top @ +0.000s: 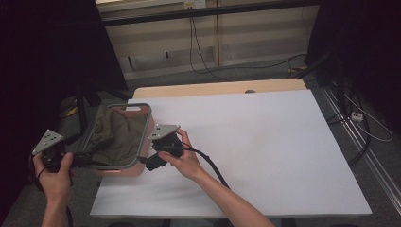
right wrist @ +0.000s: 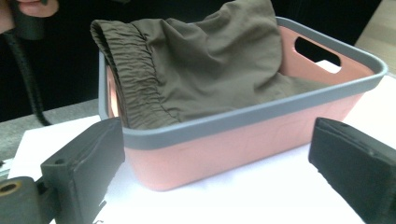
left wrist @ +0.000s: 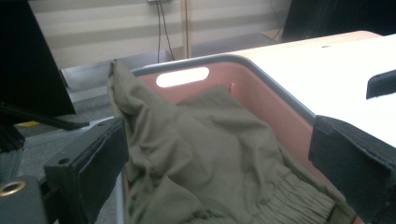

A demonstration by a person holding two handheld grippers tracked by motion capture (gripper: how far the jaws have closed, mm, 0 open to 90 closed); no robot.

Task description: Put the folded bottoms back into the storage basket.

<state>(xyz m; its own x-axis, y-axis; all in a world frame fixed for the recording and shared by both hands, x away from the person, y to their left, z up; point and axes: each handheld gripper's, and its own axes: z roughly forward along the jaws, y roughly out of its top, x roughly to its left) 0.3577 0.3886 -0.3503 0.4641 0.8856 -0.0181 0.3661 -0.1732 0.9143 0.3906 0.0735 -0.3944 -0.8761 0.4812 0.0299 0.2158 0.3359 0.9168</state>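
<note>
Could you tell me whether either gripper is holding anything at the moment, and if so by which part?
Nothing is held: left gripper and right gripper both stand open by the basket.

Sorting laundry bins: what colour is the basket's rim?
Grey, on a salmon-pink basket; the rim shows best in the right gripper view.

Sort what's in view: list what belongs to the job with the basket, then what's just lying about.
Part of the job:
- pink basket with a grey rim
- olive cloth in it, draped over the rim
- left gripper, open
- right gripper, open, beside the basket

Just lying about:
- cables on the floor behind the table
</note>
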